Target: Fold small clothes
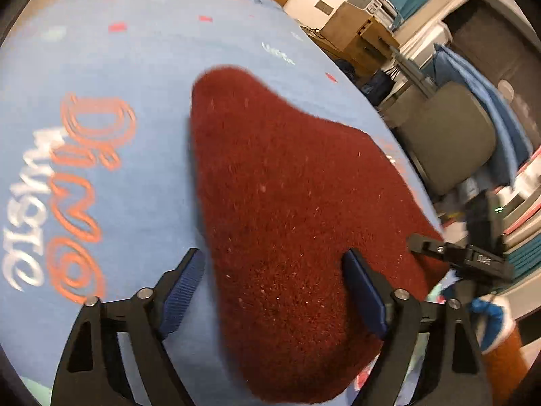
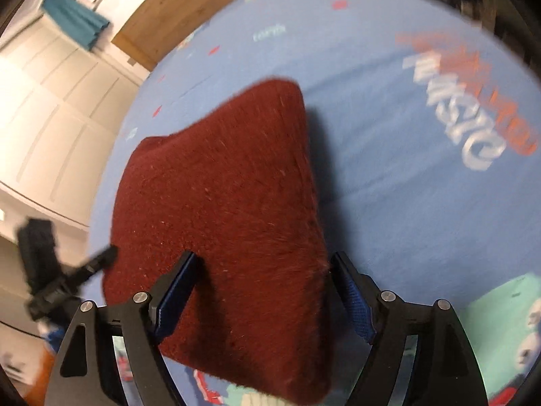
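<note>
1 dark red garment [image 1: 290, 209] lies on the blue printed bed sheet [image 1: 142, 67].

We count 1 fuzzy garment, folded into a thick pad, resting flat on the sheet near its front edge. We count 2 grippers. The left gripper [image 1: 275, 289] stands released, its 2 blue pads [image 1: 184, 291] wide apart; 1 pad is over the sheet and 1 over the garment. The right gripper [image 2: 265, 292] is likewise released, and its 2 fingers straddle the garment's near part without pressing it. Each gripper appears at the edge of the other's view. Behind the bed we see 1 wooden headboard [image 2: 169, 6].
</note>
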The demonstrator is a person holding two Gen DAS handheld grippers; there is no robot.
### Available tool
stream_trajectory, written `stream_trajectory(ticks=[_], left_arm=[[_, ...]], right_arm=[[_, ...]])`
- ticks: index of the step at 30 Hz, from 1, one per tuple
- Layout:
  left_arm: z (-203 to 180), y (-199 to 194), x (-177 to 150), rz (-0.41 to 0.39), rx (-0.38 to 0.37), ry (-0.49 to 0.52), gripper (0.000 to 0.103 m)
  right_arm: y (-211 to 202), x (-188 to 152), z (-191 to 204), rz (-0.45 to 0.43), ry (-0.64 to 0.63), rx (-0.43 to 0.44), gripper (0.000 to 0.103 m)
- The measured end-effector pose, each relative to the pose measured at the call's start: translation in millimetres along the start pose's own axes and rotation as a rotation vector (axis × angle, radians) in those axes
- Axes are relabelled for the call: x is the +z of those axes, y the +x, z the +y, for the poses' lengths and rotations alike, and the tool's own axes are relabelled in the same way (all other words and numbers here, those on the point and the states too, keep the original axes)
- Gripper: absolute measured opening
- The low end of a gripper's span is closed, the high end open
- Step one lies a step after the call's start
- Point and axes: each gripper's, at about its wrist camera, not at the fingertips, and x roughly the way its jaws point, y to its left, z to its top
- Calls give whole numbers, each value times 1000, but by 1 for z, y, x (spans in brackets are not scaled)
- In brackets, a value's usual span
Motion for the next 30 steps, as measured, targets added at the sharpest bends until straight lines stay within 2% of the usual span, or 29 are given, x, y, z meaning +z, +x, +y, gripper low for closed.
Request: stream_trajectory(ticks=[2, 5, 6, 7, 8, 10, 13, 17, 21, 24, 27, 29, 30], left_arm=[[12, 7, 3, 19, -92, -76, 84], [21, 16, 8, 29, -164, -128, 83], [23, 17, 9, 25, -186, -135, 76], [27, 17, 9, 16, -222, -150, 70], [32, 14, 10, 5, -246, -165, 66], [45, 2, 10, -16, -308, -213, 56], [48, -11, 18, -30, -332, -196, 50], [52, -48, 38, -80, -366, -171, 48], [63, -96, 50, -132, -337, -125, 48], [73, -115, 47, -150, -282, -120, 48], [92, -122, 36, -126, -150, -130, 50], [109, -113, 26, -58, -10, -137, 52], [115, -111, 21, -38, 17, -137, 54]], right_arm=[[7, 3, -15, 41, 48, 95, 85], [12, 5, -27, 64, 55, 181, 84], [13, 5, -29, 65, 50, 199, 81], [14, 6, -31, 69, 51, 225, 68], [16, 5, -33, 78, 64, 261, 62], [17, 4, -34, 67, 64, 282, 58], [11, 4, -25, 33, 40, 279, 52], [-12, 9, 7, -32, -37, 296, 45], [-17, 16, 47, -54, -110, 323, 44], [2, 13, 73, -38, -135, 347, 44], [35, 7, 90, 2, -140, 324, 44], [56, 0, 95, 42, -140, 261, 42], [67, -5, 94, 65, -143, 222, 43]])
